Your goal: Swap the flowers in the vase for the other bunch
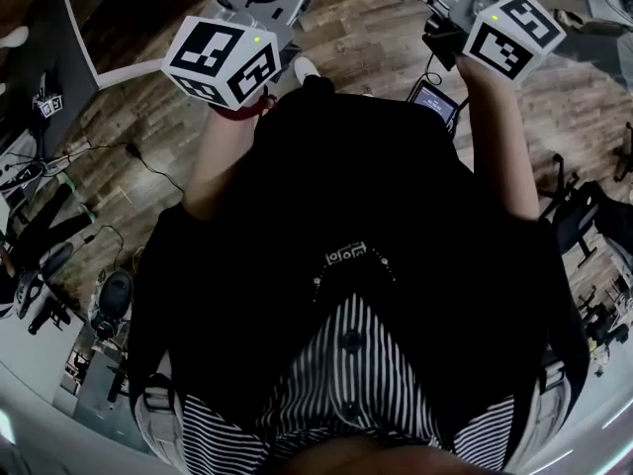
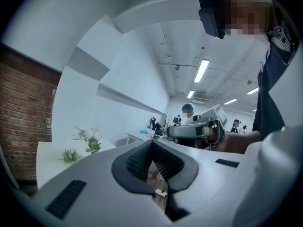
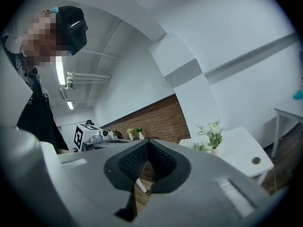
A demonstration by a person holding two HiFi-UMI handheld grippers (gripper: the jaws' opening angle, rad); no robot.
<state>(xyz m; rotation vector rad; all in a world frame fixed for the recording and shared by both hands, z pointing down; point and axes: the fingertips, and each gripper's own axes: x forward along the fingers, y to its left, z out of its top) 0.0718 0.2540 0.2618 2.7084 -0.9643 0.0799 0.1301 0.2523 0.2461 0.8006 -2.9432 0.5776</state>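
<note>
Both of my claws are closed on nothing. In the left gripper view the left claw (image 2: 152,144) has its ribbed black pads meeting at the tips, with only wooden floor showing through the gap below them. The right claw (image 3: 149,144) looks the same in the right gripper view. Neither is anywhere near the flowers. From the right gripper view I see the white worktop (image 3: 244,143) well away, against a white wall next to a brick wall (image 3: 151,119). On it stands the vase (image 3: 214,151), small and pale, holding the tall bunch (image 3: 213,132): white blooms on top, green leaves beneath, standing upright. Just beside the vase, on its left in that view, the other bunch (image 3: 199,147) sits low on the worktop as a small green tuft with pale bits. I cannot tell whether it lies flat or stands in something. The left gripper view shows the same pair, small and far off at the left, with the low tuft again to the left of the tall white-and-green bunch. The head view gives me only the person's dark top and striped garment, the wooden floor (image 1: 376,38), and the two marker cubes held out in front, the left one (image 1: 223,59) and the right one (image 1: 512,30) well apart.
</note>
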